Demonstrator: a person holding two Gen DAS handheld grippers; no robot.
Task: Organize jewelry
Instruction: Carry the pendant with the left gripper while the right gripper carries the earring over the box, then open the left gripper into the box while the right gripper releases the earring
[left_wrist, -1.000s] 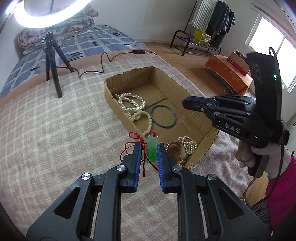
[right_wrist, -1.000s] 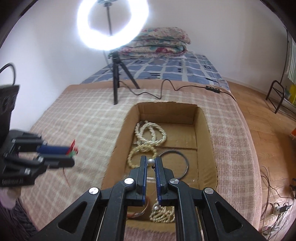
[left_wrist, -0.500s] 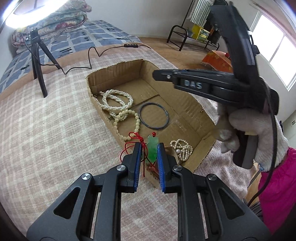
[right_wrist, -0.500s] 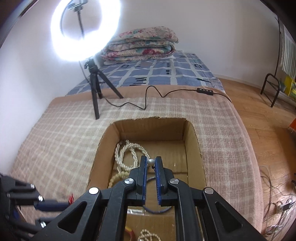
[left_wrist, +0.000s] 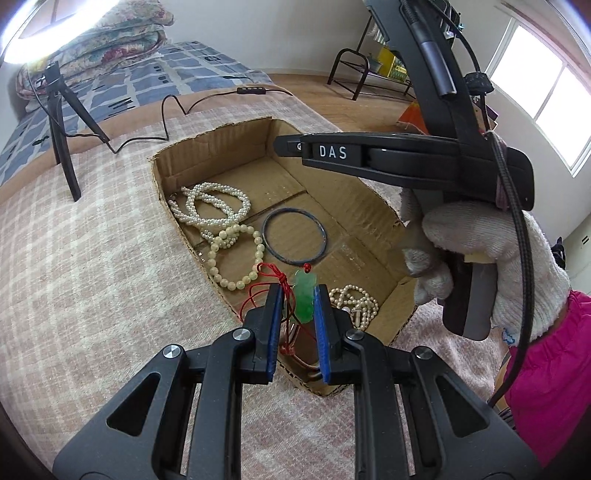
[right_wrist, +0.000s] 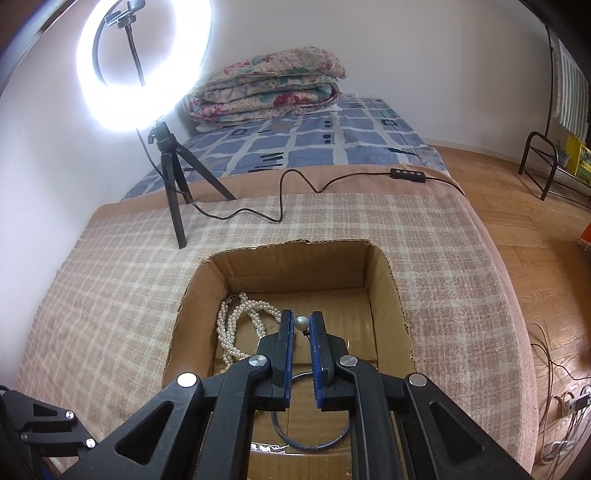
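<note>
My left gripper (left_wrist: 298, 293) is shut on a green jade pendant (left_wrist: 304, 295) with a red cord (left_wrist: 271, 280), held over the near end of the open cardboard box (left_wrist: 384, 214). My right gripper (right_wrist: 301, 325) is shut on a pearl earring (right_wrist: 301, 324), held above the box (right_wrist: 386, 273); its black body (left_wrist: 406, 158) crosses the left wrist view over the box's right side. Inside the box lie a pearl necklace (left_wrist: 212, 205), a cream bead bracelet (left_wrist: 231, 258), a dark bangle (left_wrist: 294, 236) and a small pearl bunch (left_wrist: 354, 301).
The box sits on a checked pink blanket (right_wrist: 110, 280). A ring light on a black tripod (right_wrist: 171, 184) stands beyond it, with its cable (right_wrist: 280, 199) trailing across the blanket. Folded quilts (right_wrist: 266, 88) lie at the back. Wooden floor (right_wrist: 517, 229) is on the right.
My left gripper has carried the pendant forward over the box's near end. My right gripper has risen and moved further over the box, still holding the pearl.
</note>
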